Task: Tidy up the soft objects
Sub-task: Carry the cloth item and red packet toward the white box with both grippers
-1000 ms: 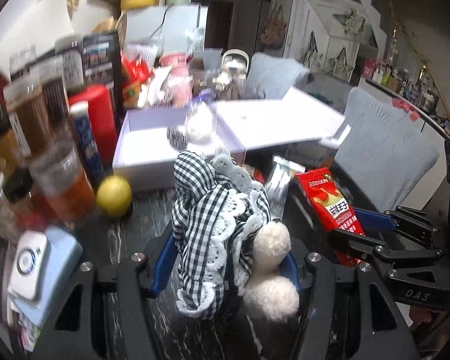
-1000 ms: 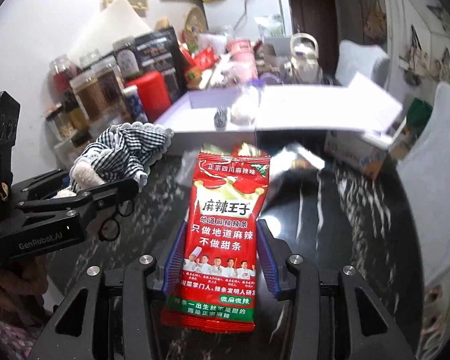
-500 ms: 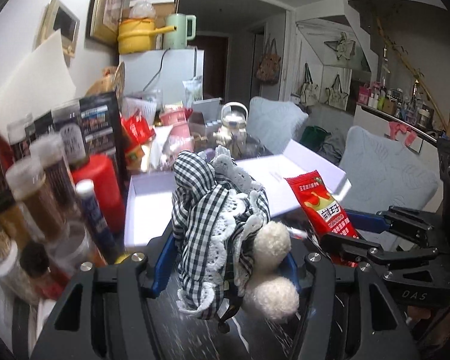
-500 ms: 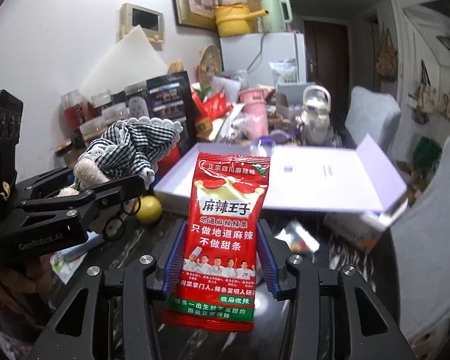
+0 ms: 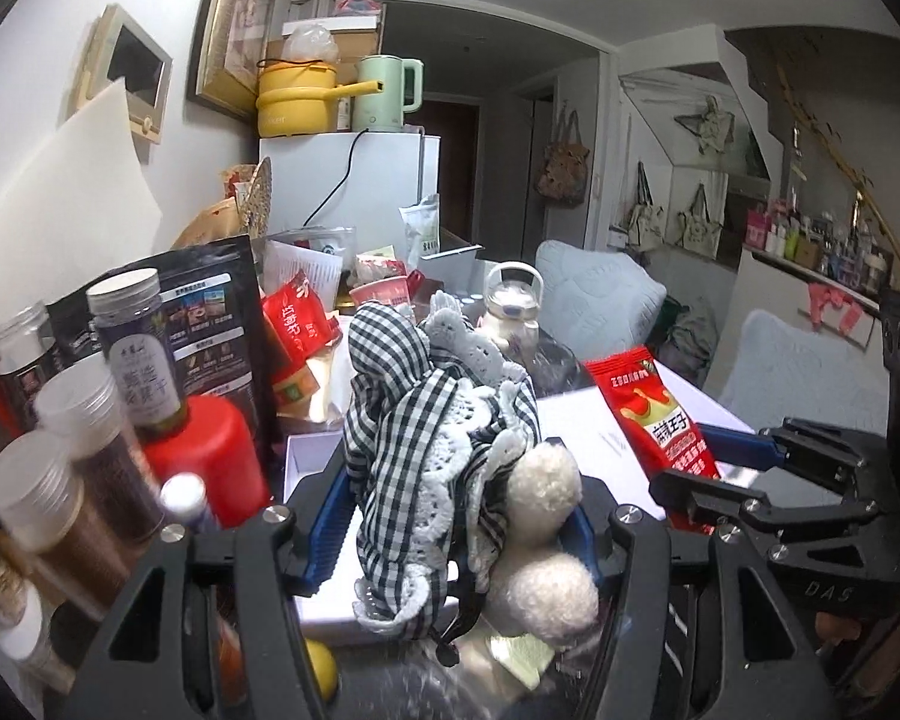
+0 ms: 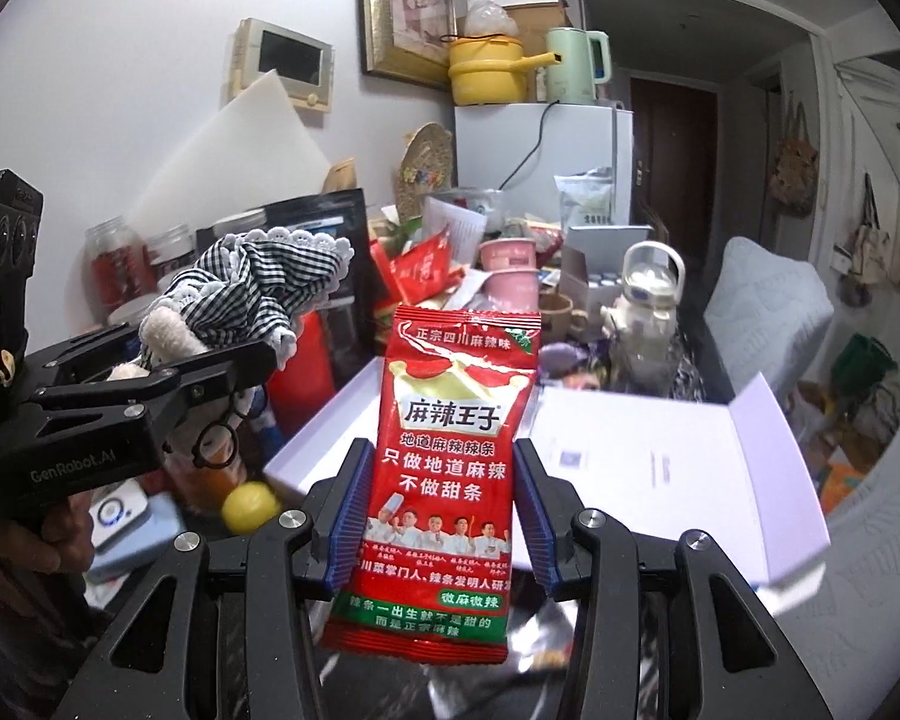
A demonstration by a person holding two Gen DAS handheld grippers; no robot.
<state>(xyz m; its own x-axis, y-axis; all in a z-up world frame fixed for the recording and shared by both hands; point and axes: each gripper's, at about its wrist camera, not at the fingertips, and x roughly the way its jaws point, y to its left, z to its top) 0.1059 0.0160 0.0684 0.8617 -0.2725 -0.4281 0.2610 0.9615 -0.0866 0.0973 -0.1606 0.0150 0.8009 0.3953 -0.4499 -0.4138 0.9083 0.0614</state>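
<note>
Checked cloth item with lace trim and pompoms (image 5: 438, 450): pinched upright between blue pads of left hand-held gripper (image 5: 450, 516), above white open box (image 6: 660, 456) | red snack packet (image 6: 450, 468): pinched upright in right hand-held gripper (image 6: 444, 516), over same box | yellow lemon (image 6: 249, 501) on bench beside box | jars (image 5: 78, 468) at left.

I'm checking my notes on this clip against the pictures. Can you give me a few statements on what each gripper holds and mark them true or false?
1. The left gripper holds a checked cloth item with pompoms. True.
2. The right gripper is empty. False: its jaws clamp a red snack packet.
3. The packet stands upright. True.
4. The white box is closed. False: its lid lies open.
</note>
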